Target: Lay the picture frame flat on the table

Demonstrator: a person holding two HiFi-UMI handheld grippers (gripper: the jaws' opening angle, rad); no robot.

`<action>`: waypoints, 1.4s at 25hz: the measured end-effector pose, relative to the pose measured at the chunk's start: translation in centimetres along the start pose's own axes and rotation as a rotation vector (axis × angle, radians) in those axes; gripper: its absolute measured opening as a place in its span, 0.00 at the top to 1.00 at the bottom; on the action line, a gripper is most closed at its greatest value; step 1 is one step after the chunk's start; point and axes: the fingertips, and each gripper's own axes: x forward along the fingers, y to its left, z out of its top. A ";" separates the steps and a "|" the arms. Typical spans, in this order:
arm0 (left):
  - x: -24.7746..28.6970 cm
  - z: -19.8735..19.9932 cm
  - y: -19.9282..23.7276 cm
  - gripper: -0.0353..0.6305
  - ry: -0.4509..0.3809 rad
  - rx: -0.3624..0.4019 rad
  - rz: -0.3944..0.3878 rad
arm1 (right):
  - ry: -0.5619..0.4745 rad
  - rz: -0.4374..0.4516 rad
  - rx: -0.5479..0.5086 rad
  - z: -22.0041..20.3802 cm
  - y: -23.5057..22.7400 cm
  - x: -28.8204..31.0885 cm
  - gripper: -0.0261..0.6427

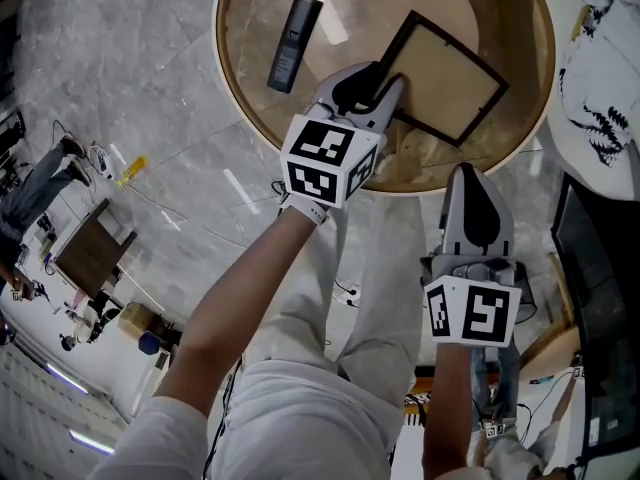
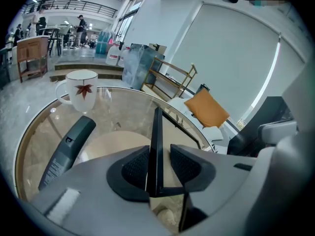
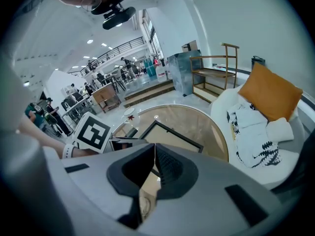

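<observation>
Round glass table, picture frame on it, marble floor

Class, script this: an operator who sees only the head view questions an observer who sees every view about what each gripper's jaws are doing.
Operator: My view hides the left gripper's jaws. Are they clamped on the frame?
Observer: No. The jaws stand apart. The frame's edge is between them, with a clear gap on one side.
Operator: And the right gripper? I see only its back.
Observer: Its jaws are together, with nothing between them.
</observation>
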 end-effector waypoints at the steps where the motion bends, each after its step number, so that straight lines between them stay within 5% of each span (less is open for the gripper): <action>1: 0.2 -0.3 0.2 0.75 0.001 -0.005 -0.003 | 0.001 -0.002 -0.020 -0.1 0.1 0.2 0.95; 11: 1.8 -2.1 1.8 0.74 0.032 -0.051 -0.018 | 0.009 0.020 -0.018 -0.8 0.5 1.0 0.95; 17: 2.1 -2.8 2.5 0.77 0.088 -0.001 0.073 | -0.006 0.019 -0.018 -0.2 0.2 0.6 0.95; 22: 1.8 -2.4 2.1 0.80 0.092 0.010 0.068 | -0.022 0.017 -0.003 0.4 0.3 0.2 0.95; 35: -5.2 1.5 -1.5 0.88 0.059 0.076 0.065 | -0.067 -0.022 -0.045 4.5 1.1 -4.8 0.95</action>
